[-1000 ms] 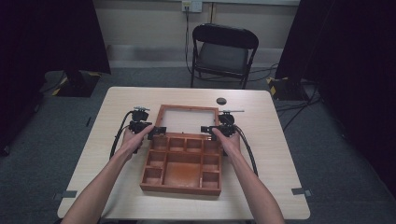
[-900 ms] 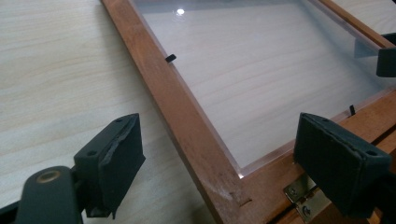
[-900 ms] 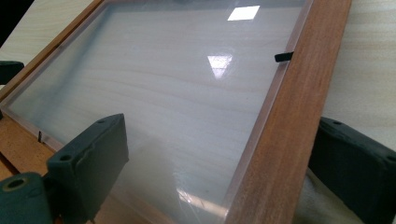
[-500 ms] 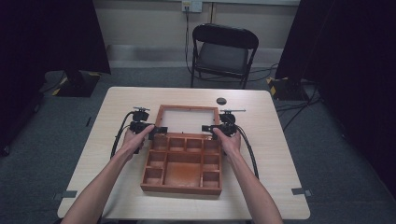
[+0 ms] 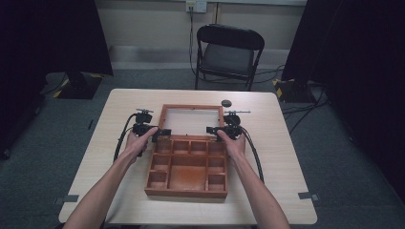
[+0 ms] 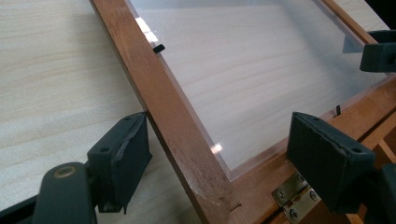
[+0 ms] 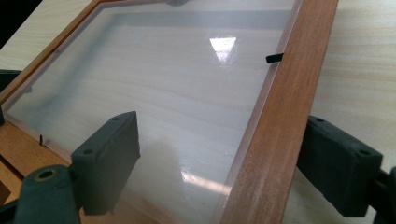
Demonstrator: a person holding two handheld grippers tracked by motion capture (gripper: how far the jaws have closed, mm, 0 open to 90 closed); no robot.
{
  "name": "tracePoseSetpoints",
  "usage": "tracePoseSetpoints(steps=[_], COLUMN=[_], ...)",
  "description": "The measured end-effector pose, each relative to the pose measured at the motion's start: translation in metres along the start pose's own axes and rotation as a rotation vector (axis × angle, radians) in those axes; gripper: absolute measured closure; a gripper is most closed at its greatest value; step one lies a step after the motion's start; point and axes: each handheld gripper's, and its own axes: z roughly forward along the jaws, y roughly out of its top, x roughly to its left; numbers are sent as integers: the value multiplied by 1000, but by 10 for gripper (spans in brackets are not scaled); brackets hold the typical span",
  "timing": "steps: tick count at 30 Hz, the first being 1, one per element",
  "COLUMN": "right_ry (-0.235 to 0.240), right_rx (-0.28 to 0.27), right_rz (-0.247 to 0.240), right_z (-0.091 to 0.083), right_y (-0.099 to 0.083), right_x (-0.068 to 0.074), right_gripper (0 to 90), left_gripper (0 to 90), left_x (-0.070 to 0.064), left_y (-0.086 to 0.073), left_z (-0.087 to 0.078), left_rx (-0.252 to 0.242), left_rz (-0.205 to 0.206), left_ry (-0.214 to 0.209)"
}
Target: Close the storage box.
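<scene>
Fig.: wooden box with glazed lid, high view plus both gripper views. Nearest the person, the forearms enter from the bottom edge. Just beyond lies the compartment tray (image 5: 187,167), open and resting flat on the table (image 5: 282,157), w/ several small cells and one larger bay. At the tray's far edge, a brass hinge (image 6: 292,198) joins it to the lid (image 5: 191,120), a wood frame w/ clear pane, laid back flat on the table beyond the tray.

Left gripper (image 5: 160,133): jaws apart, straddling the lid's left rail (image 6: 175,121) near the hinge corner; no pad seen touching wood. Right gripper (image 5: 213,130): jaws likewise apart, astride the right rail (image 7: 275,121), one pad over the pane, one outside.

Farther off: a small dark disc (image 5: 226,103) on the table behind the lid, then a folding chair (image 5: 229,52).

Risk (judgement): if the jaws close unevenly or too near the corner, a rail could slip out as the lid swings up, dropping it. An inner pad pressing on the pane could scuff or flex it. Unequal lift btw. sides would rack the hinges.
</scene>
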Motion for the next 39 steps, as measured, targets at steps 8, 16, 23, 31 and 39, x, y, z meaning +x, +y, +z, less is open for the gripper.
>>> tracePoseSetpoints(steps=[8,16,23,31,39], right_ry=[-20,-38,-33,0,19], right_rx=[-50,-97,-105,-142,-168], right_rz=[-44,-80,-91,-61,-80], right_z=[-7,-18,-23,-33,-47], right_y=[2,4,4,8,12], right_x=[2,6,5,4,8], right_gripper=[226,303,333,422,461], left_gripper=[312,327,335,374,435], left_x=[2,-4,-6,-7,-10], left_y=[1,2,3,5,7], left_z=[-3,-6,-8,-17,-29], left_rx=[-16,-48,-57,-97,-131], left_rz=[6,57,56,74,96], left_ry=[-17,10,6,4,-5])
